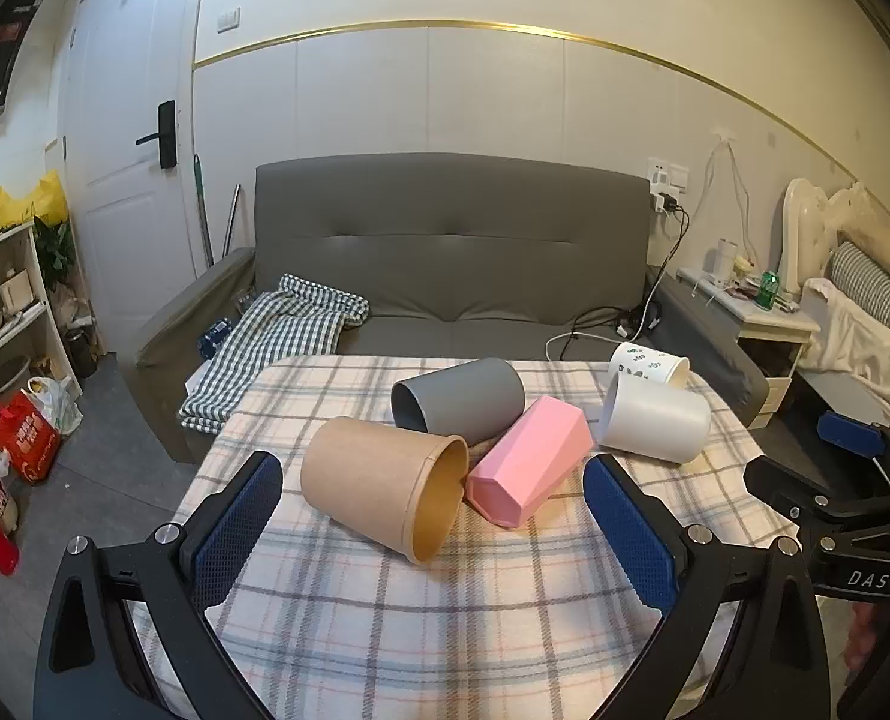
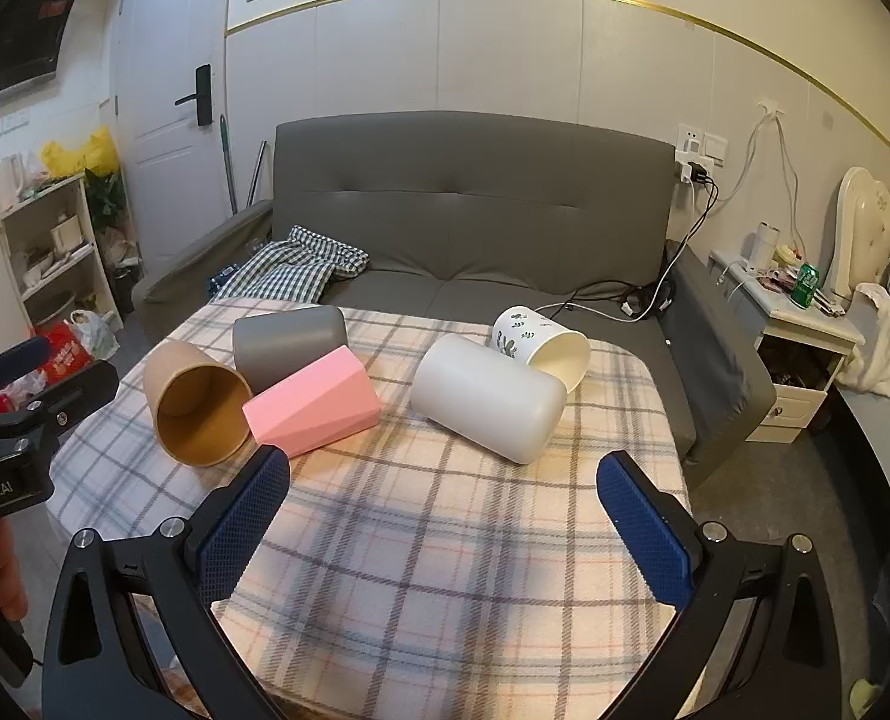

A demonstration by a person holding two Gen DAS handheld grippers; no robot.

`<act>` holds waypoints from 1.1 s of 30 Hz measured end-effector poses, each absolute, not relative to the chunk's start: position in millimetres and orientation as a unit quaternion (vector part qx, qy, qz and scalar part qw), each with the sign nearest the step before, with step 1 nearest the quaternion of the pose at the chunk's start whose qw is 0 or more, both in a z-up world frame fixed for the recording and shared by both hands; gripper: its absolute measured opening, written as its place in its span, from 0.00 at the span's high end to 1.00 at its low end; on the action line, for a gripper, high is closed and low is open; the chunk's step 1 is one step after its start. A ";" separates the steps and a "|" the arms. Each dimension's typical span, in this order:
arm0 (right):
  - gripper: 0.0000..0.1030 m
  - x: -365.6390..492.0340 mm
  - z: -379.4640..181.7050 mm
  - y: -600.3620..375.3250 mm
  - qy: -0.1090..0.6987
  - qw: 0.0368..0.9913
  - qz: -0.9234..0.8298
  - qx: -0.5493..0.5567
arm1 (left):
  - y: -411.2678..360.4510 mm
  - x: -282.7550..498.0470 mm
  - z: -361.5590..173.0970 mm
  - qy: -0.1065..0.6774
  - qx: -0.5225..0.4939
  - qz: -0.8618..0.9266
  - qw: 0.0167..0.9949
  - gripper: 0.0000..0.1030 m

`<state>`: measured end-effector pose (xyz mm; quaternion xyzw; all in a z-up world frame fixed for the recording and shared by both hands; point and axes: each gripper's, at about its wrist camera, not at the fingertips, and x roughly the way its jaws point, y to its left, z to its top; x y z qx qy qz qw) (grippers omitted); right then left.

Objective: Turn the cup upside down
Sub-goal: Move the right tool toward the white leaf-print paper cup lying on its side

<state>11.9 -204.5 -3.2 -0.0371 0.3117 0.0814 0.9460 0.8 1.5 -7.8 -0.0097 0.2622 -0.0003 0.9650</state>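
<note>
Five cups lying on their sides on a plaid tablecloth (image 1: pixel 385 630), both grippers empty.

Left wrist view: left gripper (image 1: pixel 433 504) jaws spread wide, flanking brown paper cup (image 1: pixel 379 492) and pink faceted cup (image 1: pixel 532 459); grey cup (image 1: pixel 469 399) behind, touching both. Right wrist view: right gripper (image 2: pixel 445 486) jaws spread; white cup (image 2: pixel 487 396) just ahead, leaf-printed cup (image 2: pixel 541 345) behind it.

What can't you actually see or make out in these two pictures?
- Pink cup mouth: turned away in the right view, edge-on in the left.
- Grey cup: lower part hidden behind the pink and brown cup.
- Patterned cup: partly behind the white cup, left view.
</note>
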 end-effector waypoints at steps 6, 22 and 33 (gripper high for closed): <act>0.00 13.1 -4.0 -204.8 0.314 0.945 0.085 -0.034 | 1.3 1.0 -7.7 0.262 -0.009 0.000 0.965 0.00; 0.00 12.9 -0.9 -204.8 0.310 0.946 0.091 -0.027 | -2.9 1.2 -5.7 0.260 -0.008 0.000 0.966 0.00; 0.00 12.2 -1.4 -203.8 0.314 0.944 0.093 -0.029 | -1.7 1.1 -2.9 0.263 -0.012 0.000 0.965 0.00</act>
